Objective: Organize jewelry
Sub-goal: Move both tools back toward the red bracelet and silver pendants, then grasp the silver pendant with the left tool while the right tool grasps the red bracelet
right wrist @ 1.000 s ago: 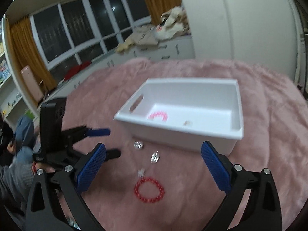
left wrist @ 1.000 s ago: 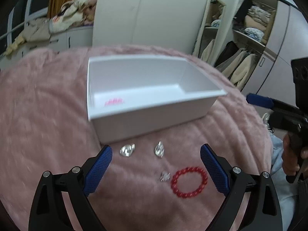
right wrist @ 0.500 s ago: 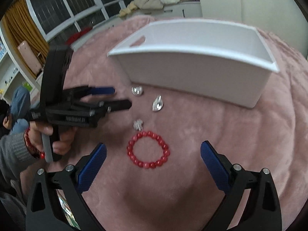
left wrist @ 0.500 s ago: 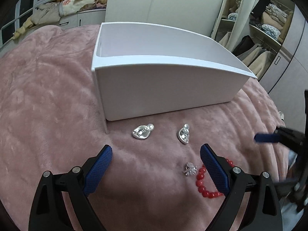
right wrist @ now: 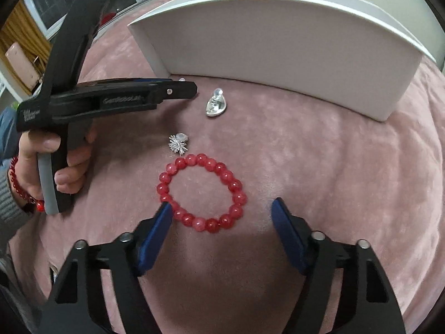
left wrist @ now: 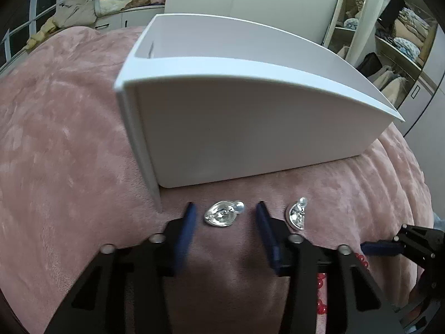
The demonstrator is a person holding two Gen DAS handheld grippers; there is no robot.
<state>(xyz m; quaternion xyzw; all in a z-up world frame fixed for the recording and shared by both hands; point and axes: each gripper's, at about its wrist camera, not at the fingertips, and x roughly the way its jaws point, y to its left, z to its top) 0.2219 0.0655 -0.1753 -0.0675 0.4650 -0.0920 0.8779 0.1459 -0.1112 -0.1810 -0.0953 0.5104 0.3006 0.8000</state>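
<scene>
A white open bin (left wrist: 250,128) stands on the pink blanket; it also shows in the right wrist view (right wrist: 278,44). My left gripper (left wrist: 225,208) is low on the blanket, open, its jaws on either side of a silver earring (left wrist: 221,213). A second silver earring (left wrist: 297,214) lies just right of it, also in the right wrist view (right wrist: 216,105). My right gripper (right wrist: 222,208) is open, its jaws around the near side of a red bead bracelet (right wrist: 203,192). A small silver spiky charm (right wrist: 178,144) lies between bracelet and earrings.
The pink blanket (left wrist: 55,153) covers the whole surface. The left gripper body and the hand holding it (right wrist: 83,103) fill the left of the right wrist view. Wardrobe shelves (left wrist: 400,41) and piled clothes stand behind the bin.
Both grippers have come down and forward to the blanket. The left one has narrowed around the left earring; the right one has closed in on the red bracelet.
</scene>
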